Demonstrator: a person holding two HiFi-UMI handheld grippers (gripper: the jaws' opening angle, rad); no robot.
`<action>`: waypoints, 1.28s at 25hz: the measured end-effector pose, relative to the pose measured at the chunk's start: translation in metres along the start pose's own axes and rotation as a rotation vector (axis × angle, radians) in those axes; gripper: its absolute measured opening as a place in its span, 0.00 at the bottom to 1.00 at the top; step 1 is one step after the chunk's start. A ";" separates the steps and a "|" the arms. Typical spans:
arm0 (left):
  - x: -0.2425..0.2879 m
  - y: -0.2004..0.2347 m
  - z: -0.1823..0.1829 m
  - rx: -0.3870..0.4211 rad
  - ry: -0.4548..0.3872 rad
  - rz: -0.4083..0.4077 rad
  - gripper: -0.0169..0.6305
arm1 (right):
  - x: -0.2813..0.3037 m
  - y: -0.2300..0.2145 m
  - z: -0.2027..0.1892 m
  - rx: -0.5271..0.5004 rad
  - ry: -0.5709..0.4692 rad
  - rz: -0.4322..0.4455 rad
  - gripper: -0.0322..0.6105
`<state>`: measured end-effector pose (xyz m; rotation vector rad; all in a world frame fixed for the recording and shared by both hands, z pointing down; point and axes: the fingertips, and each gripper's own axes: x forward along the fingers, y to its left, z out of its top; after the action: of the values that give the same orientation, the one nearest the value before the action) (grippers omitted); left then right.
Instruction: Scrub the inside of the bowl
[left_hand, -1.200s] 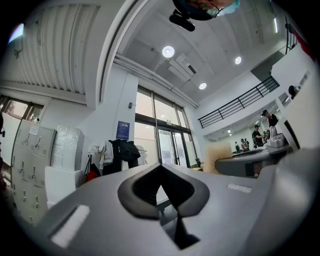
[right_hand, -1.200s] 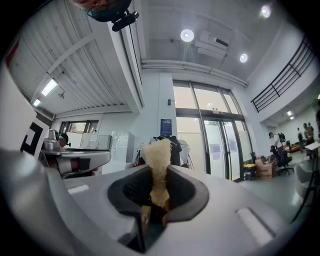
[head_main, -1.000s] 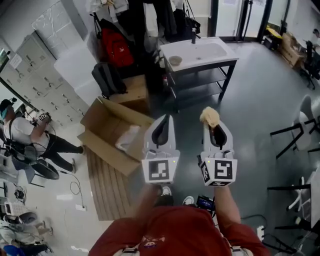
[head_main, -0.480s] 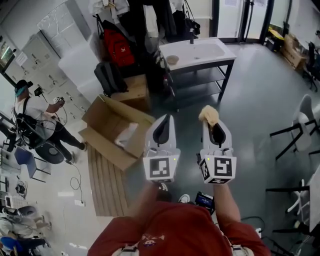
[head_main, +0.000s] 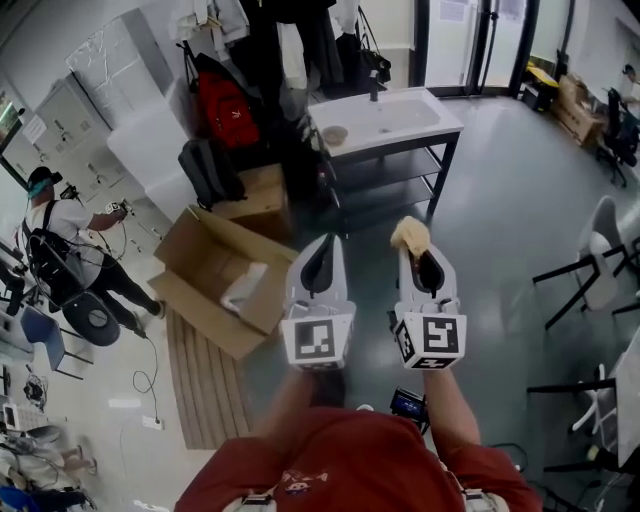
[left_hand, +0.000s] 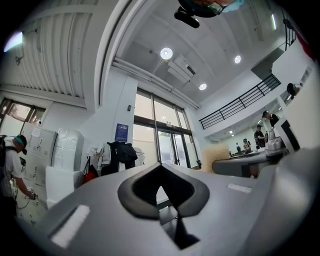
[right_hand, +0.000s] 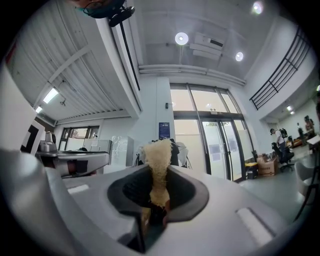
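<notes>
Head view: I hold both grippers out side by side, well short of the worktop (head_main: 442, 120). The bowl (head_main: 334, 133) sits on the worktop's left end, untouched. My right gripper (head_main: 415, 247) carries a sponge (head_main: 410, 233); my left gripper (head_main: 322, 246) looks empty. I judge this to be the approach, with no scrubbing begun. The next move calls for closing on the worktop's front edge and bringing the sponge down inside the bowl. The left gripper would have to open first if it is to steady the rim. The floor (head_main: 500, 200) between me and the worktop lies open. A box (head_main: 215, 275) lies off the worktop's near left corner, bags (head_main: 210, 170) crowd its left side, and chairs (head_main: 600, 250) stand well to its right. The straight line ahead looks freest. The worktop's front rail and lower shelf are the edges to mind.

Left gripper view: the left gripper (left_hand: 160, 175) is clenched on nothing, its jaws meeting in a thin line. The sponge (left_hand: 216, 154) shows off to one side. I cannot pick out the bowl here.

Right gripper view: the right gripper (right_hand: 157, 180) is grasping the sponge (right_hand: 156, 160), which is pinched at its base and stands up past the tips. That leaves plenty of sponge free to wipe with. Glass doors (right_hand: 215, 150) stand beyond the worktop, and the bowl is hidden.
</notes>
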<state>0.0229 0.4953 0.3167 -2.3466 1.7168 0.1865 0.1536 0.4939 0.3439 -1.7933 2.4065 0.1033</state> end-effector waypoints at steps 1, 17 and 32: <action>0.007 0.003 -0.002 0.000 -0.005 -0.003 0.04 | 0.007 -0.001 -0.001 -0.002 -0.002 -0.002 0.16; 0.142 0.098 -0.042 -0.038 0.001 -0.038 0.04 | 0.172 0.005 -0.019 -0.022 0.003 -0.035 0.16; 0.225 0.204 -0.080 -0.057 0.001 -0.055 0.04 | 0.305 0.047 -0.041 -0.042 0.008 -0.050 0.16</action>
<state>-0.1051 0.2080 0.3193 -2.4317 1.6670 0.2275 0.0207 0.2131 0.3369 -1.8736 2.3808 0.1419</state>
